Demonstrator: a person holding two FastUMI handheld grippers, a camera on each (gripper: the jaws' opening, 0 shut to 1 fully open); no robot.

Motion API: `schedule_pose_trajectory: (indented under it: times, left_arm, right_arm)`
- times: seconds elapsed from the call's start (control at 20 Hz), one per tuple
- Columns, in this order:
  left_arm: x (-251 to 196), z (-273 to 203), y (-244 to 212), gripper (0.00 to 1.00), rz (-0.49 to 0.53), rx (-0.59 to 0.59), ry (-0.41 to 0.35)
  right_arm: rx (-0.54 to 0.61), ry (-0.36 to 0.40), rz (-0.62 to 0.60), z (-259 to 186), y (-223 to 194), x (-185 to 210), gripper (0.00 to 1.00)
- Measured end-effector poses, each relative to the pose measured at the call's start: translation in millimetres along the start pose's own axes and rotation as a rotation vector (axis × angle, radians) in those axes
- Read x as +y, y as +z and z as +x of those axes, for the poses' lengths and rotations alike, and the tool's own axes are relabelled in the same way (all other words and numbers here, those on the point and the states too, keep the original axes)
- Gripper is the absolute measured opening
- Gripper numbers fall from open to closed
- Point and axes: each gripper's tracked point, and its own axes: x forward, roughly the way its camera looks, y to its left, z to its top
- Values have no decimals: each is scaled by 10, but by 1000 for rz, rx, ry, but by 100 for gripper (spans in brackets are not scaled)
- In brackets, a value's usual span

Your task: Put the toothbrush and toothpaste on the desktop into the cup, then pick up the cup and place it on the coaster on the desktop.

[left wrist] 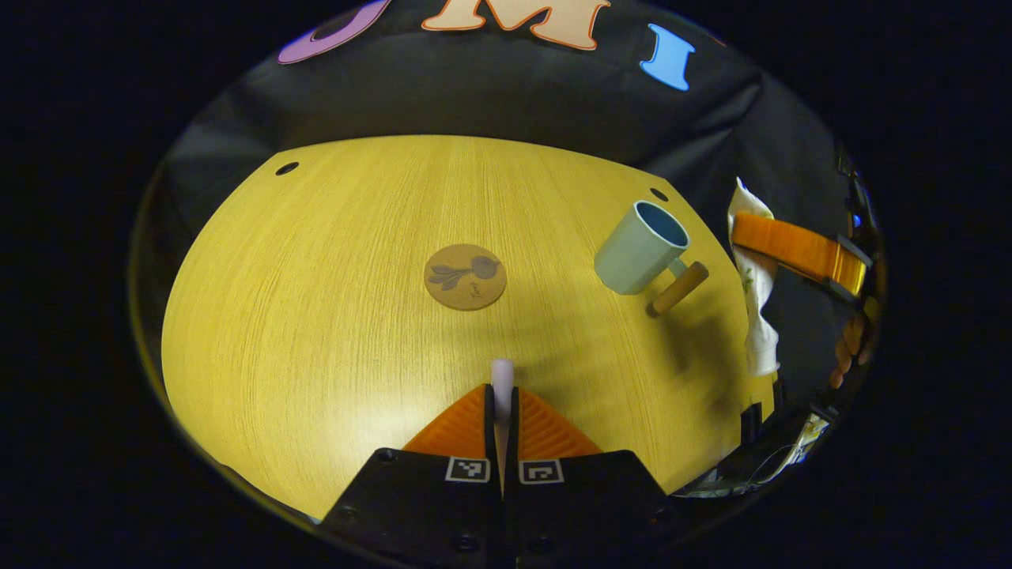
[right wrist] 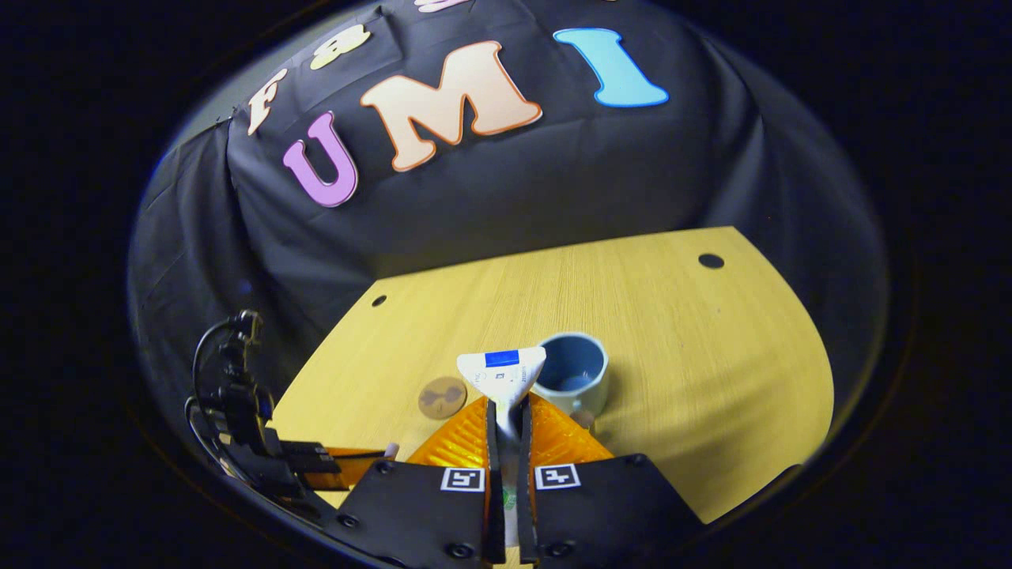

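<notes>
Right, the toothbrush is pinched in my left gripper, jaws pressed on its handle above the desktop; my right gripper clamps the toothpaste just beside the cup; the coaster lies apart, bare.
</notes>
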Motion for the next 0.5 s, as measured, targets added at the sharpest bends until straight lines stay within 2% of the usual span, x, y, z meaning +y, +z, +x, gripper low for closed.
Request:
schedule_pose_trajectory:
  times: [0.25, 0.5]
  left_arm:
    - [-10, -115, 145, 0, -37, -52, -3]
    - [101, -265, 265, 0, -60, -91, 29]
  right_arm:
    - [-193, -10, 30, 347, 681, -124, 9]
    - [-231, -31, 27, 806, 854, -296, 9]
